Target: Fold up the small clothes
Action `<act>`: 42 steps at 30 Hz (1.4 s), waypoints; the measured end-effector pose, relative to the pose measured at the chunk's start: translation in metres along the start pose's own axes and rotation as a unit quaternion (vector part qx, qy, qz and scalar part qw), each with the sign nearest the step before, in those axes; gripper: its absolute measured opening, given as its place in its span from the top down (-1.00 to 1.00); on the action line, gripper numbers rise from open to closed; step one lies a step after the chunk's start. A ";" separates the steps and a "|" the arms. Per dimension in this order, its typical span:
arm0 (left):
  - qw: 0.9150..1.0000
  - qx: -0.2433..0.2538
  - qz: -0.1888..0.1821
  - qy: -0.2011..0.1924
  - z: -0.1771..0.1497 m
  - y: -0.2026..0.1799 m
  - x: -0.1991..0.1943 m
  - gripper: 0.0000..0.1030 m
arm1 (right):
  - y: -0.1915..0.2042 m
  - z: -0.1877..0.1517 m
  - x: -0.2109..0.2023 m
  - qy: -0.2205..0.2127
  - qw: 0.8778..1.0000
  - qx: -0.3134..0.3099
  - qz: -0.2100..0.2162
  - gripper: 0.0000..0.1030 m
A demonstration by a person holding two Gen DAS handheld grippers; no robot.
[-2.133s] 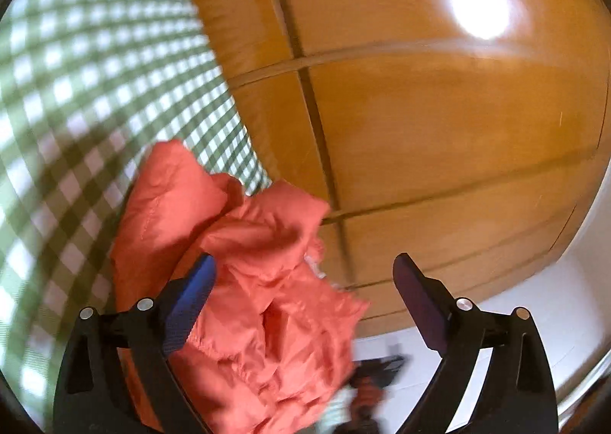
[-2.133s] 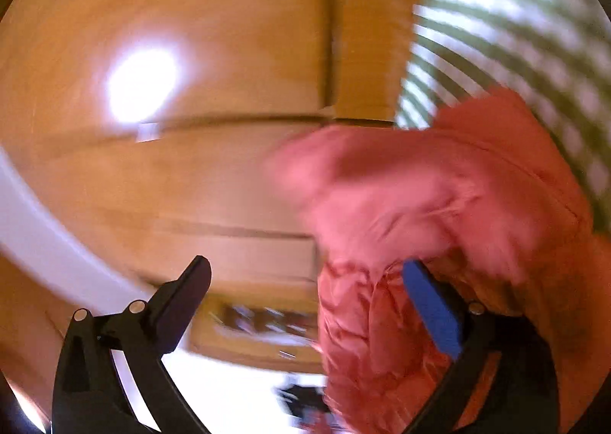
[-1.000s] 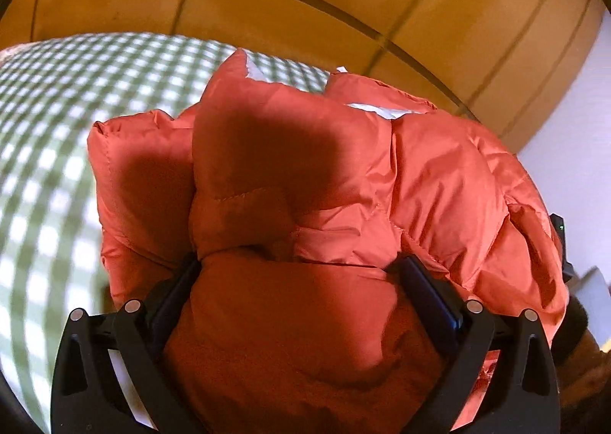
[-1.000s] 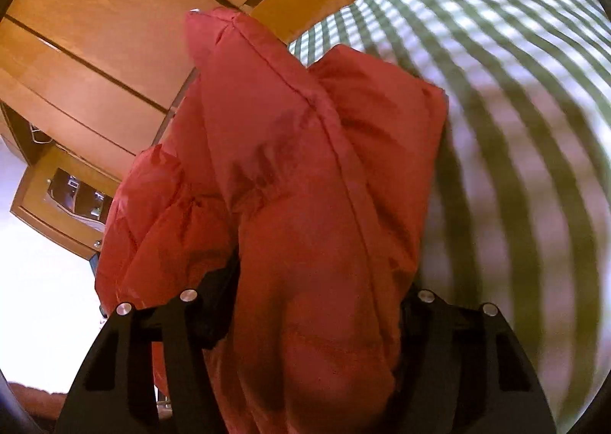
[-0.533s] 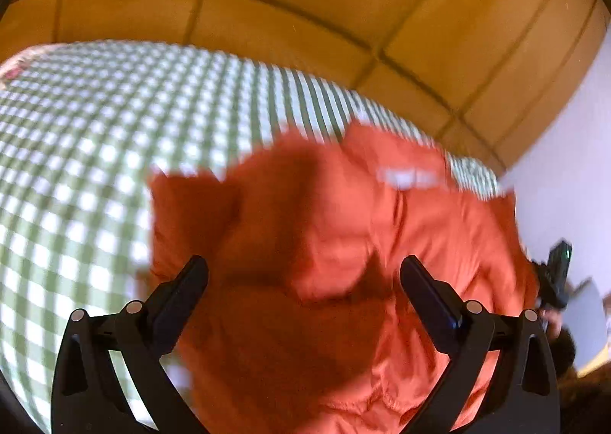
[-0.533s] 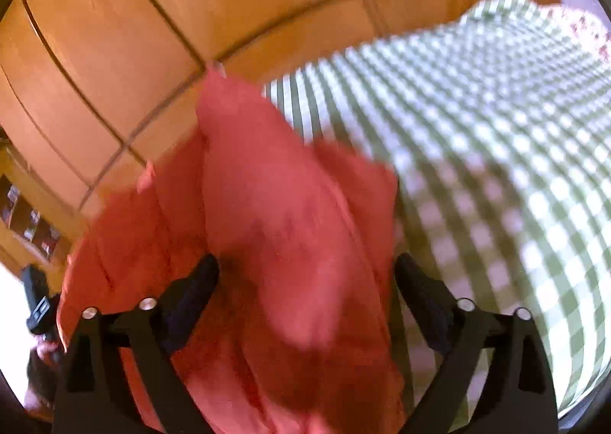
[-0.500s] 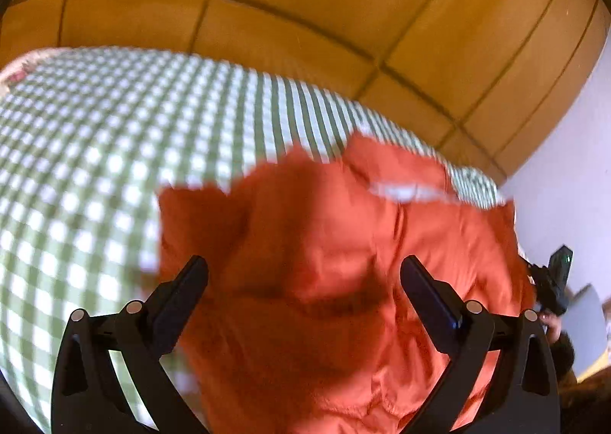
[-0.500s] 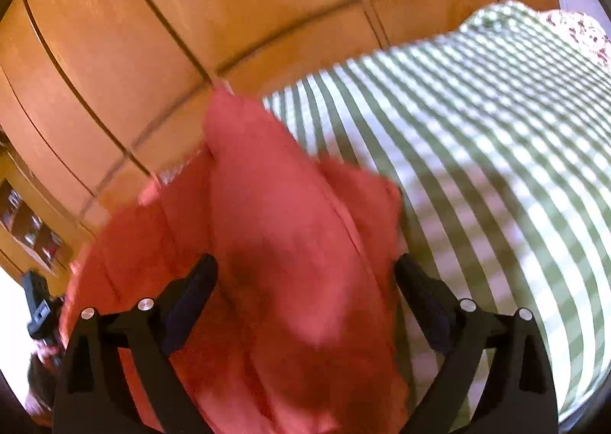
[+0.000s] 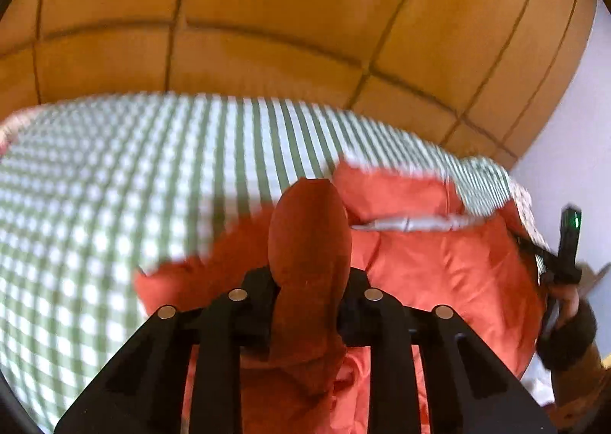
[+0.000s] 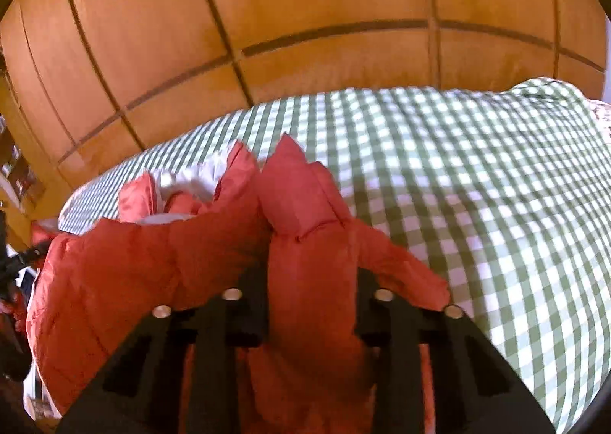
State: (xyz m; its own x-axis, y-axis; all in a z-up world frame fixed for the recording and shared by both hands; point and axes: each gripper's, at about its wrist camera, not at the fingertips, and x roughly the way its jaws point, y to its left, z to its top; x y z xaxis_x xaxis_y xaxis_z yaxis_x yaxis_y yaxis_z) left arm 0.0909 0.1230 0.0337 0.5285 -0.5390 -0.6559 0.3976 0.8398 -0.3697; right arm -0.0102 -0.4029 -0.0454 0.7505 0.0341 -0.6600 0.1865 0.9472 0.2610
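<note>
- The jacket (image 9: 439,266), orange and puffy, lies on the near edge of the checked bed (image 9: 133,174); its white lining shows at the far side, towards the wooden wall (image 9: 267,14).
- The left gripper (image 9: 309,304) is closing, and a fold of the jacket already stands bunched between its jaws, sticking up past the tips.
- The right gripper (image 10: 311,304) is closing too, with a ridge of the same jacket (image 10: 152,266) caught between its jaws, a pointed corner rising beyond them.
- From the left gripper the bulk of the cloth spreads away to its right; from the right gripper it spreads to its left. So the jacket hangs between the two grips, its long axis running from one hand to the other.
- Both grippers point forward and down over the bed (image 10: 477,186), which lies open beyond the jacket and to each outer side.
- Judgement: with one pinch at each end, neither hand is nearer; the coming move turns on both carrying their ends together, forward over the cloth, so the near edge folds towards the lining.
- Risk, as I judge it: the slick puffy shell could slip from a shallow pinch if one hand leads.
</note>
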 end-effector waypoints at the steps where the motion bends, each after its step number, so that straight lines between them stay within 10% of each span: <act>1: 1.000 -0.010 0.001 -0.011 0.008 0.003 -0.003 0.60 | -0.007 -0.001 -0.001 -0.009 1.000 0.021 0.002 0.53; 13: 0.996 -0.022 0.087 0.019 0.006 0.035 0.096 0.58 | -0.046 -0.004 0.049 -0.006 0.993 0.120 0.001 0.22; 21: 0.993 -0.057 0.102 0.037 0.001 0.056 0.112 -0.40 | -0.051 -0.004 0.058 -0.002 0.992 0.127 -0.001 0.16; 27: 0.988 -0.118 0.097 -0.016 0.006 0.045 0.049 -0.59 | -0.047 -0.006 0.060 -0.007 0.993 0.120 -0.010 0.14; 33: 0.995 -0.025 0.040 -0.086 0.019 -0.040 0.007 -0.92 | -0.048 -0.007 0.060 -0.009 0.992 0.122 -0.006 0.13; 42: 0.985 0.166 0.034 0.028 0.005 -0.149 0.086 -0.92 | -0.048 -0.007 0.060 -0.011 0.993 0.121 -0.006 0.12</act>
State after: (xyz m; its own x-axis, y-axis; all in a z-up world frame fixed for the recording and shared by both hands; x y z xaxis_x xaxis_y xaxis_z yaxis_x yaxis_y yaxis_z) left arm 0.0808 -0.0488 0.0352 0.5243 -0.4701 -0.7100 0.5905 0.8014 -0.0946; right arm 0.0215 -0.4439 -0.1026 0.7604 0.0135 -0.6493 0.3407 0.8428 0.4165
